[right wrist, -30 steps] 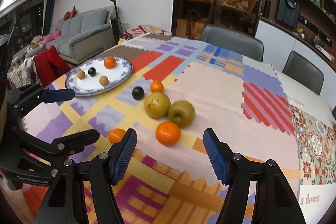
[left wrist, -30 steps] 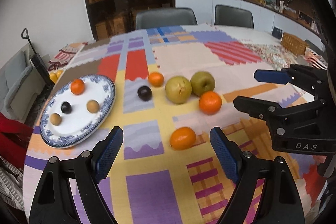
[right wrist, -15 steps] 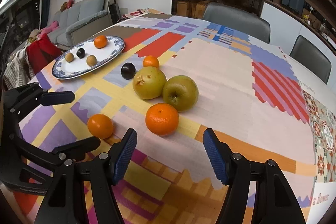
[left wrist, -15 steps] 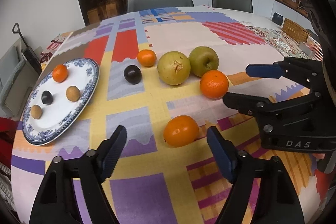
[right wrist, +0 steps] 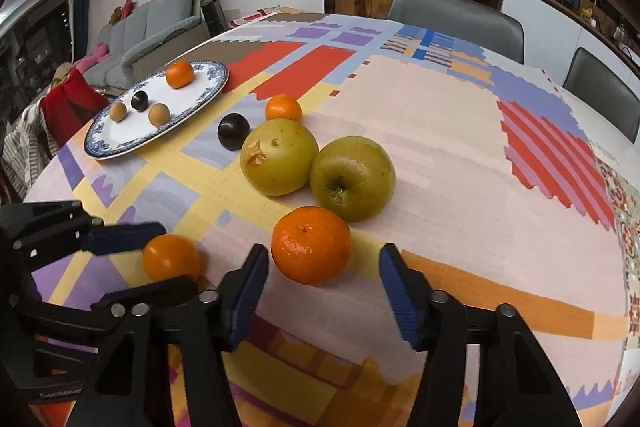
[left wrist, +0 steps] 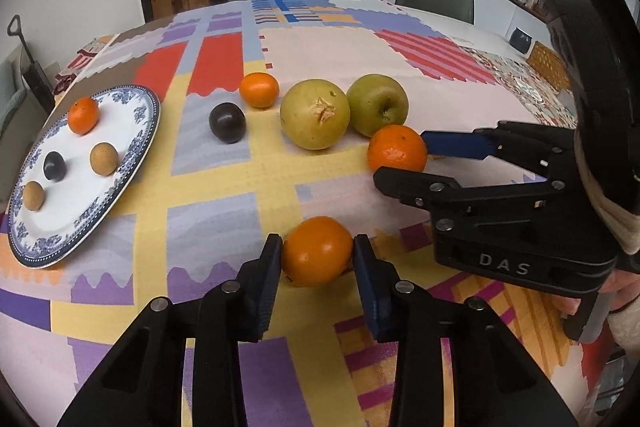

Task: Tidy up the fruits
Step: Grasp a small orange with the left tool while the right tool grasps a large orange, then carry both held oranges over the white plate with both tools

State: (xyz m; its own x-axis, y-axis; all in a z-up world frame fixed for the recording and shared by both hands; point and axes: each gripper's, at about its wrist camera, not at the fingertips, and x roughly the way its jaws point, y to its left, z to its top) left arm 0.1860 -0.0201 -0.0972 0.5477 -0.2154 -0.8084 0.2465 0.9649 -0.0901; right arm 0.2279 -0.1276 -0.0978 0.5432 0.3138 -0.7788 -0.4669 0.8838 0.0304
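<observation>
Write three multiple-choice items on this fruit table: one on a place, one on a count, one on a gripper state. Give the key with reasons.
1. Where is the dark plum off the plate?
A. beside the small orange
B. on the chair
C. under the apple

2. How many fruits lie on the plate?
A. two
B. four
C. six

3. The left gripper is:
A. wide open
B. shut on the near orange
C. out of view

Key: A, the two sit side by side; B, one orange, one dark, two tan; B, both pads press its sides.
</observation>
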